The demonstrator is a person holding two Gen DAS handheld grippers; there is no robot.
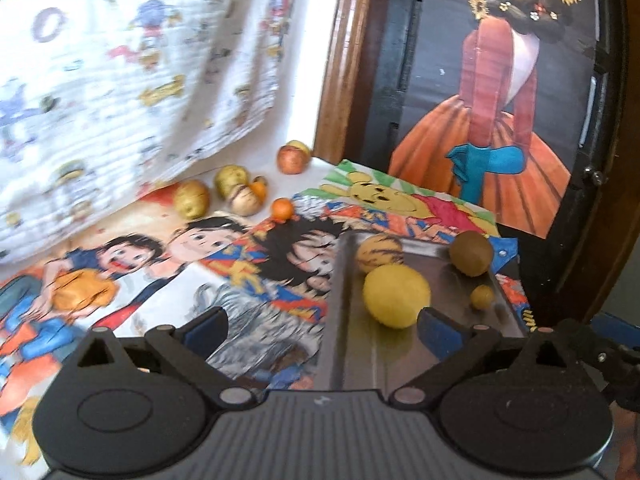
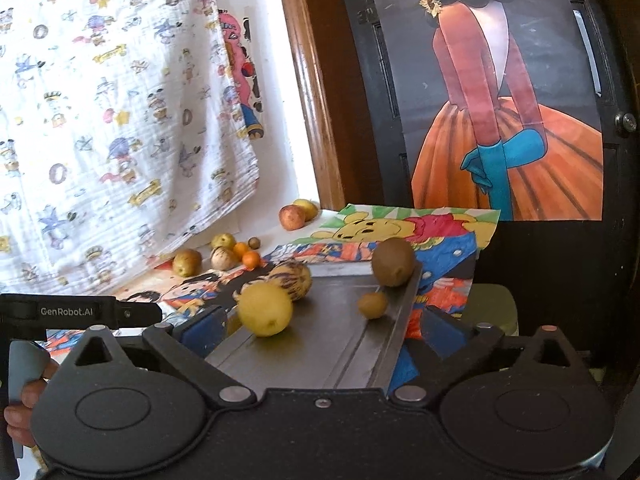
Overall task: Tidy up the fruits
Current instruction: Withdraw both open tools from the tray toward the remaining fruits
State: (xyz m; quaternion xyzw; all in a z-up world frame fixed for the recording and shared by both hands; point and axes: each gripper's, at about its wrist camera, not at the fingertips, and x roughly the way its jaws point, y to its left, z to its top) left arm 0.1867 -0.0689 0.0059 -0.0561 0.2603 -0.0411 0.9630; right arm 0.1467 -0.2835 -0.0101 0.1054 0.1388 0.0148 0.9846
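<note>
Four fruits lay on the flat metal tray [image 2: 340,344]: a round yellow lemon [image 2: 266,309], a striped melon [image 2: 291,278], a brown kiwi [image 2: 393,261], a small olive-brown fruit [image 2: 373,305]. Beyond the tray, other fruits sat by the white patterned cloth [image 1: 120,80]. The left gripper [image 1: 324,330] and right gripper [image 2: 320,330] both stood open, empty.

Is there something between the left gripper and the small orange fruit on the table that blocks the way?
Nothing visible blocks it. The left gripper is open and empty, and only flat drawings lie between it and the small orange fruit. The metal tray with the yellow fruit sits to the right of that line.
</note>
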